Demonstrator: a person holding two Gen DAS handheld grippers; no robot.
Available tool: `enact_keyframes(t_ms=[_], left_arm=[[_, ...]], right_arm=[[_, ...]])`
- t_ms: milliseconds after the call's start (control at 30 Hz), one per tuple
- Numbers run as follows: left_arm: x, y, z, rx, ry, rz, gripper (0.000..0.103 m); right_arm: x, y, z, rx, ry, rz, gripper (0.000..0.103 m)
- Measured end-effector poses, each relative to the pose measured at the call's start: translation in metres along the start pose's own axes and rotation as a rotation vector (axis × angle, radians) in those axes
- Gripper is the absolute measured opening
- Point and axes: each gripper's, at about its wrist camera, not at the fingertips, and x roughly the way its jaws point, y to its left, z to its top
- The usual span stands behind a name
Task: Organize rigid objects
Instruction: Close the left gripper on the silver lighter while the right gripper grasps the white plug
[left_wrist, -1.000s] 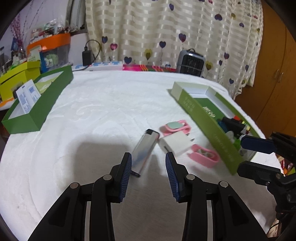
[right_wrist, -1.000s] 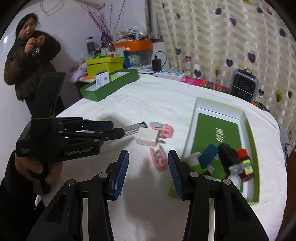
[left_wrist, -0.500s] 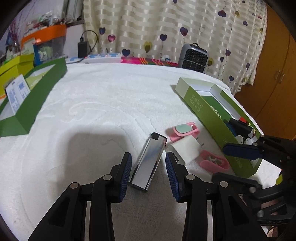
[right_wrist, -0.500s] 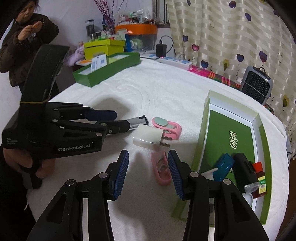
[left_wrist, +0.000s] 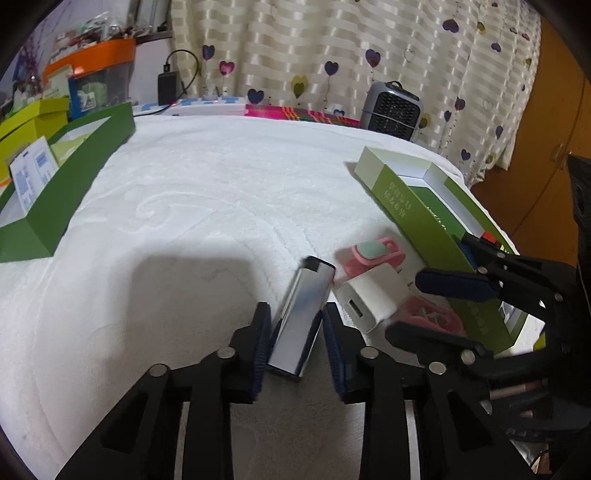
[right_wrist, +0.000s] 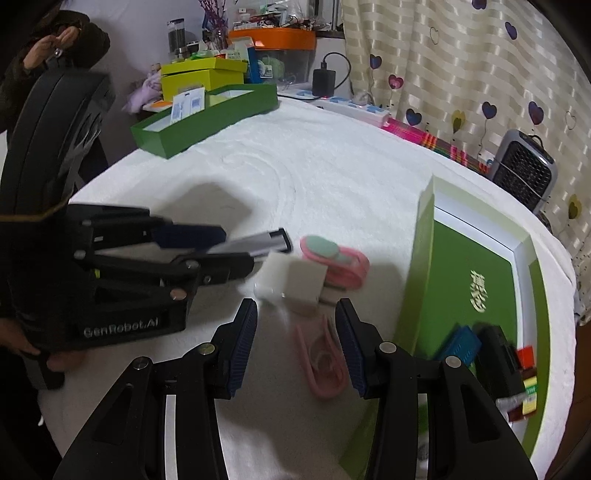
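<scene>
1. Left gripper (left_wrist: 295, 339): jaws spread, blue pads on either side of the near end of a silver lighter (left_wrist: 303, 321), a sliver of gap on each side, not clamped.
2. Silver lighter: flat on the white desk (left_wrist: 203, 206), black-capped end pointing away, close beside a white charger (left_wrist: 373, 295).
3. White charger: on the desk between the lighter and a green box (right_wrist: 476, 280), blurred in the right wrist view.
4. Pink clip with mint pad (left_wrist: 373, 253): just beyond the charger, next to the green box's outer wall.
5. Second pink clip (right_wrist: 321, 354): on the desk between the spread fingers of the right gripper (right_wrist: 297, 345), jaws open, nothing held; contact cannot be told through the blur.
6. Green box, on the right side of the desk: open, white inner rim, green floor with pale lettering; far end bare, near end holding a blue block (right_wrist: 460, 341), a black item (right_wrist: 498, 354) and a small bottle with red cap (right_wrist: 526, 384), all crowded together.
7. Second green box (left_wrist: 74, 184) at the far left edge of the desk: open, holding white cards with blue print (left_wrist: 33, 173) standing upright.
8. Yellow-green box (right_wrist: 203, 74): closed, behind the second green box.
</scene>
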Motion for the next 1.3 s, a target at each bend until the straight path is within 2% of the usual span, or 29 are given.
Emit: enact_keyframes(t_ms=[133,367,500,900,1133,1300], left_arm=[[-0.004,-0.002,-0.005,0.021,0.001,0.023,0.022],[-0.013,0.005,-0.011,-0.002,-0.009,0.064,0.022],[-0.014,0.014,-0.012,-0.047,-0.010,0.054,0.022],[-0.014,0.019,-0.013,-0.075,-0.012,0.026,0.022],[-0.013,0.017,-0.013,-0.056,-0.005,0.042,0.022],[-0.010,0.010,-0.011,-0.021,0.003,0.069,0.022]], right_arm=[[0.006,-0.005,0.006,0.052,-0.007,0.040,0.045],[0.013,-0.001,0.011,0.055,-0.005,0.032,0.045],[0.015,0.001,0.014,0.059,-0.001,0.026,0.045],[0.021,-0.001,0.023,0.135,0.013,0.023,0.046],[0.025,0.006,0.024,0.097,0.010,-0.027,0.046],[0.024,0.005,0.021,0.087,-0.006,-0.048,0.042]])
